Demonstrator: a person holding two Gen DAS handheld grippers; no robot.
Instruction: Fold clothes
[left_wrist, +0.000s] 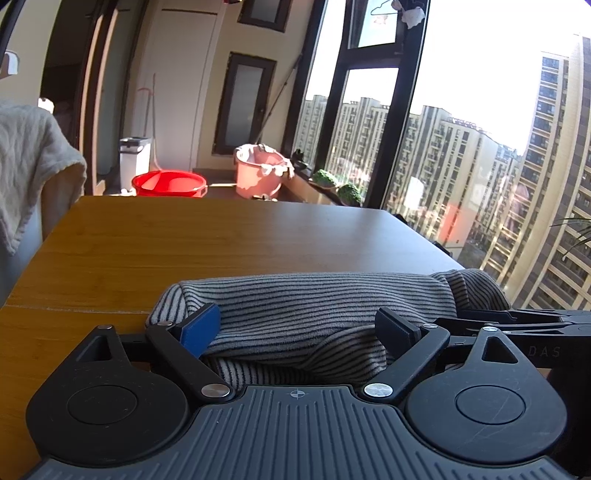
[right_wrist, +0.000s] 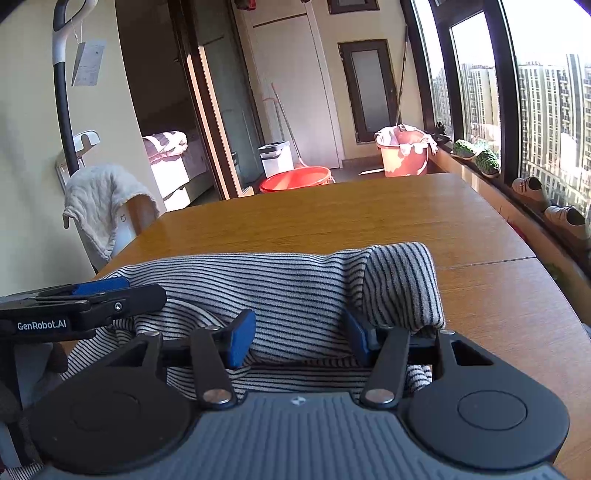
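A grey garment with thin dark stripes (left_wrist: 314, 306) lies folded in a thick roll on the wooden table (left_wrist: 221, 236). It also shows in the right wrist view (right_wrist: 280, 288). My left gripper (left_wrist: 299, 328) is open, its blue-padded fingers (left_wrist: 201, 328) wide apart against the near side of the roll. My right gripper (right_wrist: 301, 338) is open too, its fingers (right_wrist: 242, 338) set against the roll's near edge. The left gripper's side shows in the right wrist view (right_wrist: 85, 304), resting on the cloth. Neither pinches the cloth.
A white towel (right_wrist: 99, 206) hangs over a chair at the table's left. Beyond the far edge stand a red basin (right_wrist: 295, 179), a pink bucket (right_wrist: 402, 155) and a white bin (right_wrist: 277, 158). Windows and a sill with shoes (right_wrist: 532, 192) run along the right.
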